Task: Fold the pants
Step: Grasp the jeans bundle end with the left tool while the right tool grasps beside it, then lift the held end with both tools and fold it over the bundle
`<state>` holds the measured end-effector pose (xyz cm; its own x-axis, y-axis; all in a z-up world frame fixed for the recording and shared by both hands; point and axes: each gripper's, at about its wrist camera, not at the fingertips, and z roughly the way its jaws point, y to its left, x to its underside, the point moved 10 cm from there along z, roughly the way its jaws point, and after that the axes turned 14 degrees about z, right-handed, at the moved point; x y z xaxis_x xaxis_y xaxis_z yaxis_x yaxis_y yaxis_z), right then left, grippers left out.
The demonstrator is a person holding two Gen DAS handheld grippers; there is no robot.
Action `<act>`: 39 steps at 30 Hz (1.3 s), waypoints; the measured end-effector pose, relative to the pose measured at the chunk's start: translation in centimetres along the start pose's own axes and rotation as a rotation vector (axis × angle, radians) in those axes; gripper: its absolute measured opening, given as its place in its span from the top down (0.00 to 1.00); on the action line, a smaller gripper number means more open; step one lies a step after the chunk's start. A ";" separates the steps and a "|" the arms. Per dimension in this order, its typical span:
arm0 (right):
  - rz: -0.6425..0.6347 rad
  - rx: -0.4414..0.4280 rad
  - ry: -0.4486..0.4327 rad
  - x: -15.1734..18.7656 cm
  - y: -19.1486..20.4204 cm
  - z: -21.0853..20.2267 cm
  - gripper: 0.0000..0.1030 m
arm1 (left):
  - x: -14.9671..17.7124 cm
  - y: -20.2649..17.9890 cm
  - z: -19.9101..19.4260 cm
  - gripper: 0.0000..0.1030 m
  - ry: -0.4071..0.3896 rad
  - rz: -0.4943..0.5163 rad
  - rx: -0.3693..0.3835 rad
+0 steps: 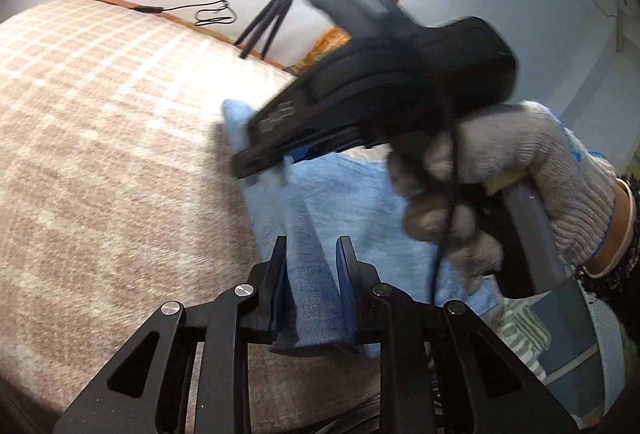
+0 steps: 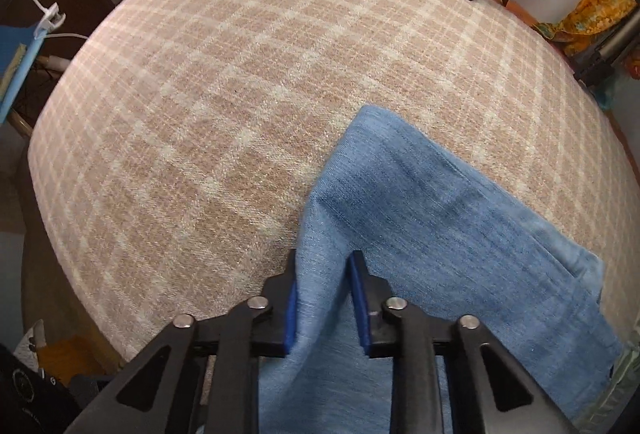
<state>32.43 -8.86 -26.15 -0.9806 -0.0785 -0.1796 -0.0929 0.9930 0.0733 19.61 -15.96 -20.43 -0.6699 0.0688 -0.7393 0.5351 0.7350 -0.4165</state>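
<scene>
We are pinching soft blue denim pants [image 2: 420,202] on near right of checked beige blanket [image 2: 224,106]; left gripper [image 1: 311,266] and right gripper [image 2: 323,288] both clamped on limp, floppy folds; edges gripping best.

Black two-finger left gripper [image 1: 311,266] with blue pads [image 1: 345,274], triangular cut-outs in the linkage arms and silver pivot screws [image 1: 172,308]; same build on the right gripper [image 2: 323,286]. Grey knitted work glove [image 1: 520,162] with blue trim, thin black cable [image 1: 452,170] trailing across it, dark fuzzy cuff [image 1: 612,274] at the wrist
</scene>
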 end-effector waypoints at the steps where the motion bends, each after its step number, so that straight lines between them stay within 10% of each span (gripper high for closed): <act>1: 0.006 -0.016 -0.006 0.3 -0.5 -0.1 0.86 | 0.2 0.1 0.1 0.70 0.009 -0.003 -0.010; 21: 0.334 -0.438 -0.285 1.4 -10.2 -9.2 0.97 | -3.0 -7.5 2.6 0.84 -0.010 0.197 0.136; 39: 0.452 -0.403 -0.402 4.2 -21.0 -12.8 0.97 | -3.8 -15.6 8.9 0.84 0.035 0.336 0.270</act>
<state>28.03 -31.22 -15.92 -0.8064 0.4472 -0.3869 0.1740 0.8047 0.5676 18.39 -33.67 -15.85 -0.4497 0.3006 -0.8411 0.8389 0.4653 -0.2822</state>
